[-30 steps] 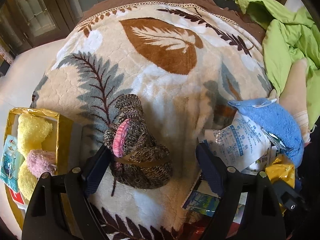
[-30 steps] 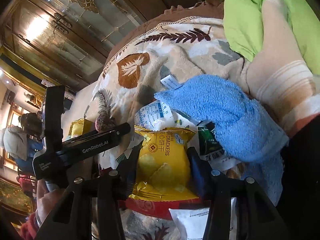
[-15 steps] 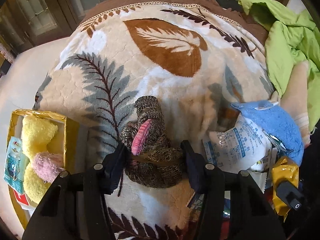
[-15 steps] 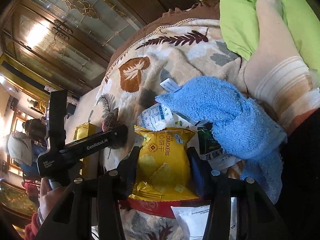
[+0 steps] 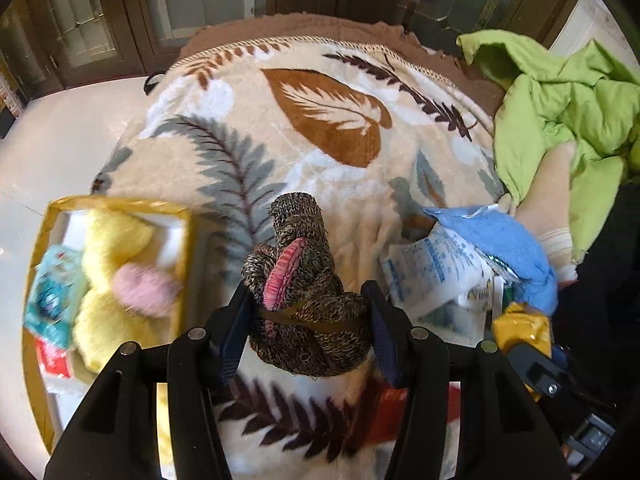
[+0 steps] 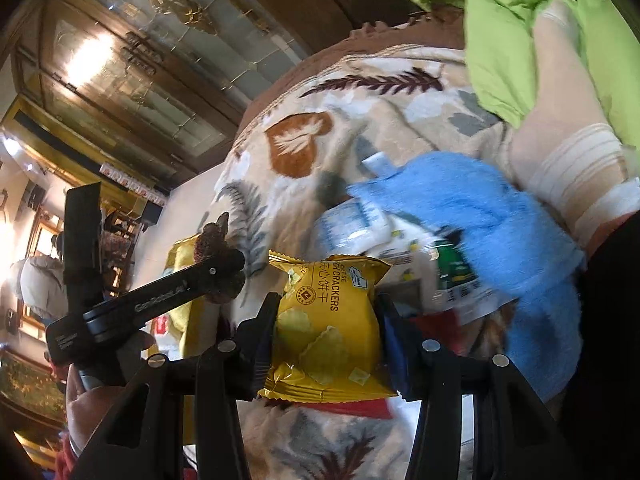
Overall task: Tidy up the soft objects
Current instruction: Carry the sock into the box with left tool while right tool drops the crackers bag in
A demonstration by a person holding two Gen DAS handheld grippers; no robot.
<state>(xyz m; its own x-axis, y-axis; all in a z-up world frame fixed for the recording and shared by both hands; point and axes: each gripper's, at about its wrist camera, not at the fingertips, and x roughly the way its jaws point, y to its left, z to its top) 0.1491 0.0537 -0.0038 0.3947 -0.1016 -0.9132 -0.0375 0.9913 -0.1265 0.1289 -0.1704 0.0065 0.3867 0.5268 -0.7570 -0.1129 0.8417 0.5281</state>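
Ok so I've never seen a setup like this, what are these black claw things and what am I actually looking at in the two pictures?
Those claws are hand-held grippers: a person carries one in each hand, and each has a camera looking out along its two fingers. One picture is from the left gripper, which is closed on a brown knitted sock bundle. The other is from the right gripper, closed on a yellow cracker packet; there you also see the person's hand holding the left one. Underneath is a leaf-patterned blanket. On it lie a blue towel and some packets, with a gold box of fluffy things at the left.
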